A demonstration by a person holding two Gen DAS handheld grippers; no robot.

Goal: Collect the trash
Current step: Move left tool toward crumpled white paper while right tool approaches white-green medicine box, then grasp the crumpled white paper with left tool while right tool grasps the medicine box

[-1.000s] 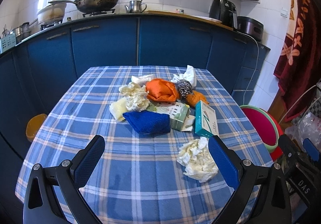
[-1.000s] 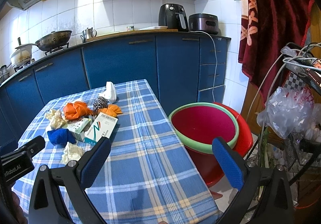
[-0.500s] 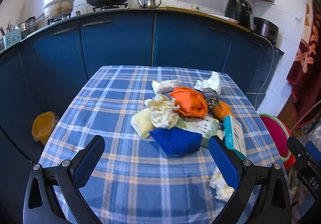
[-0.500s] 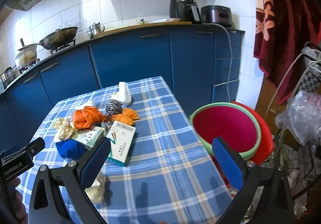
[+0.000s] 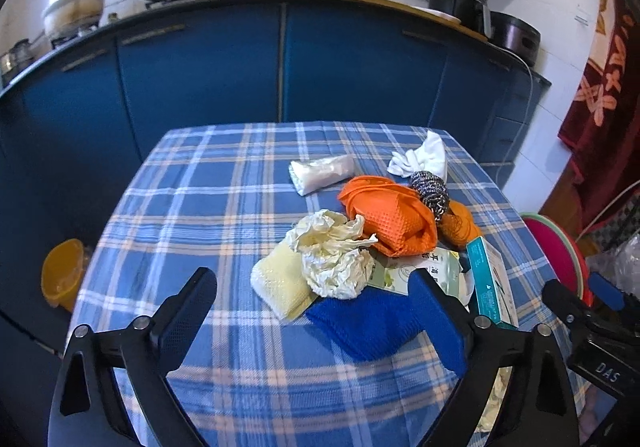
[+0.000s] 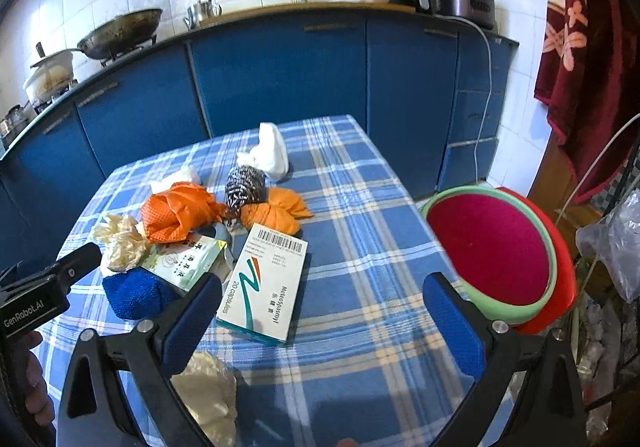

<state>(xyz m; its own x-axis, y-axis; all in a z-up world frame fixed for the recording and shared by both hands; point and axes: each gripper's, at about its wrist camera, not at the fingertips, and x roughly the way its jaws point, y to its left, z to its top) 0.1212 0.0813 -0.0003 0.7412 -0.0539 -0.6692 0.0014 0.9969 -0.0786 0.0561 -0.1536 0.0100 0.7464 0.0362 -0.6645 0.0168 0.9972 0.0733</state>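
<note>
A heap of trash is seen on the blue plaid tablecloth (image 5: 224, 207): a crumpled cream paper (image 5: 334, 255) lies against an orange cloth (image 5: 394, 217), with a steel scourer (image 5: 430, 193) and a white tissue (image 5: 422, 159) behind, and a blue cloth (image 5: 372, 321) nearest the camera; the left gripper (image 5: 316, 321) is held low over the near cloth, its jaws wide and closing, with only the blue cloth's edge (untouched by the pads) between them; the right gripper (image 6: 322, 317) is spread wide over the table, a teal-and-white capsule box (image 6: 266, 283) lying flat between its fingers, ungrasped; a red basin with a green rim (image 6: 490, 247) is seen just beside the table's right edge.
</note>
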